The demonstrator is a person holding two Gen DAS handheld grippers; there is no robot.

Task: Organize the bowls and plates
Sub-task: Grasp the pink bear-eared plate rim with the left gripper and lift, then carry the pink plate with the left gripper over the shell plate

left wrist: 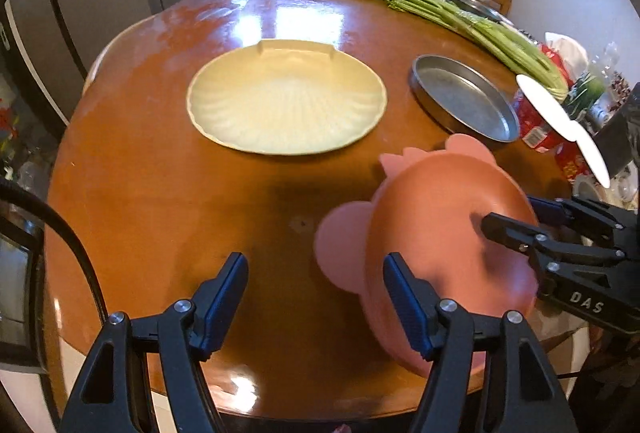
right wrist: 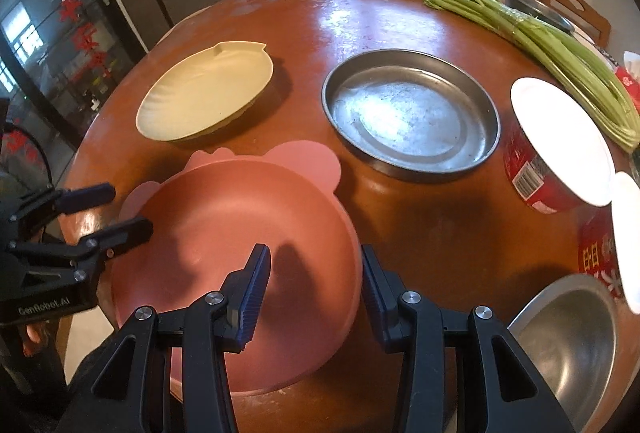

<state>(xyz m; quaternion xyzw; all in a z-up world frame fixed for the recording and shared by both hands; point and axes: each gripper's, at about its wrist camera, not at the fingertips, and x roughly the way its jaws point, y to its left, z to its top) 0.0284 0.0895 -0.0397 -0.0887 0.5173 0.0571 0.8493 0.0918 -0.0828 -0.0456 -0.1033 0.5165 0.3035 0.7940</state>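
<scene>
Pink plate: animal-shaped with round ears, near edge of the table, tilted, rim between the fingers of the right gripper.
Right gripper: narrow stance, one finger over the inside of the pink plate, the other outside its rim; gripping that rim, as seen from the left wrist view, where one finger lies on the plate's inner surface.
Left gripper: jaws apart at a middling width, nothing between them; right-hand pad just in front of the pink plate, contact not clear; bare table under the gap.
Cream plate: shell-ribbed, flat on the table beyond the pink plate, apart from it.
Metal pan: round, shallow, empty, between the cream plate and the red bowl, just past the pink plate's ear.
Red bowl: white inside, red printed outside with a barcode, tilted at the right side of the table.
Steel bowl: lower right corner of the right wrist view, partly cut off.
Celery: long green stalks along the far edge.
Table: round, glossy brown wood.
</scene>
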